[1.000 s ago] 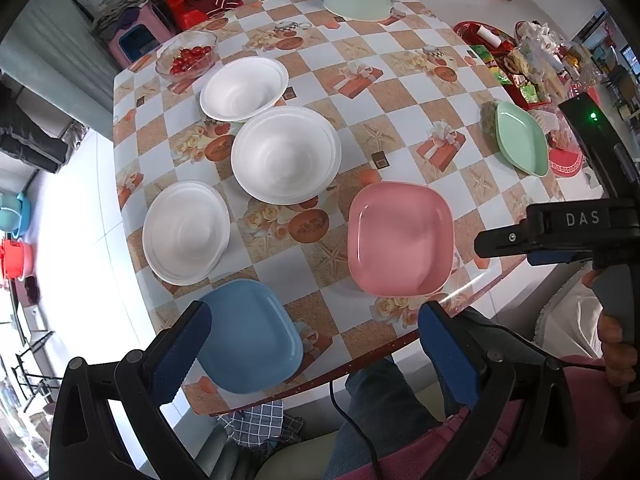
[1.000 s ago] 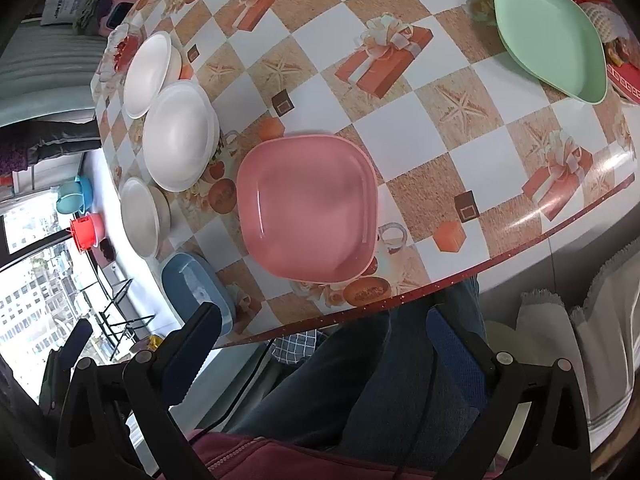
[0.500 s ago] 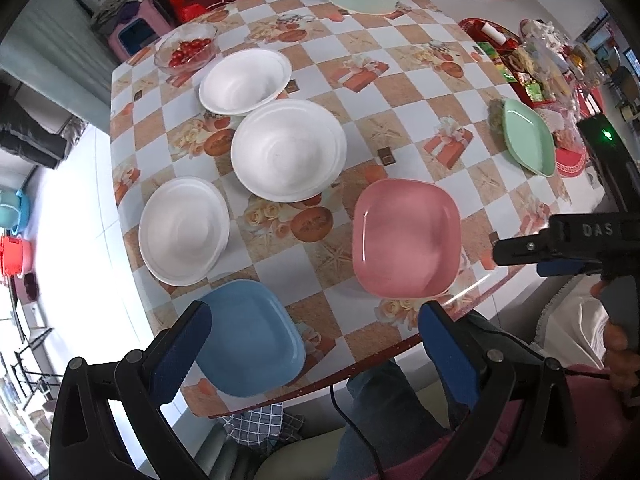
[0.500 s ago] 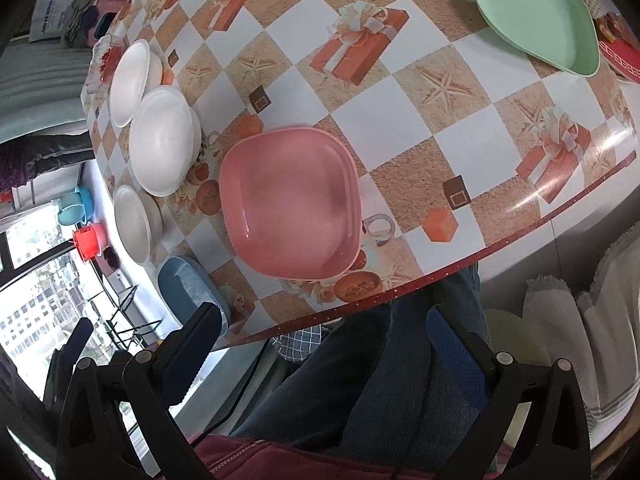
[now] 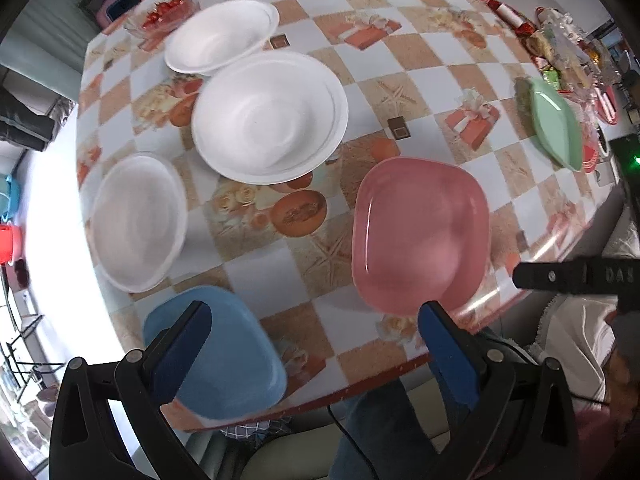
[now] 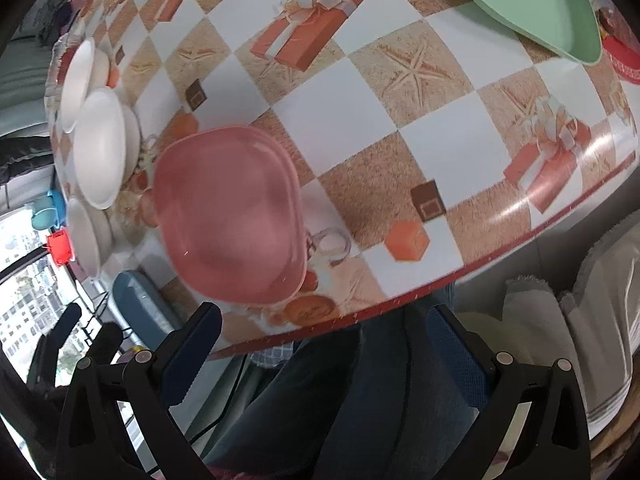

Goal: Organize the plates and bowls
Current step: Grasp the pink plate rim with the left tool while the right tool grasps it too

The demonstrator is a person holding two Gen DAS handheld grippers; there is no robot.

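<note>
A pink square plate (image 5: 420,236) lies near the table's front edge; it also shows in the right wrist view (image 6: 230,216). A blue square plate (image 5: 224,356) lies at the front left corner, under my left gripper's left finger. Three white bowls (image 5: 268,116) (image 5: 220,34) (image 5: 138,220) sit behind and to the left. A green oval plate (image 5: 556,124) lies at the right (image 6: 528,4). My left gripper (image 5: 316,344) is open and empty above the front edge. My right gripper (image 6: 324,348) is open and empty, just off the table's edge.
The table has a checkered cloth (image 5: 400,92). A glass bowl of red fruit (image 5: 164,16) stands at the back left. Snack packets and a red tray (image 5: 560,44) crowd the right side. The person's legs (image 6: 340,400) are below the table edge.
Both grippers have moved closer to the table; the plates look larger. The left gripper's left finger now overlaps the blue plate. Nothing has been taken hold of.
</note>
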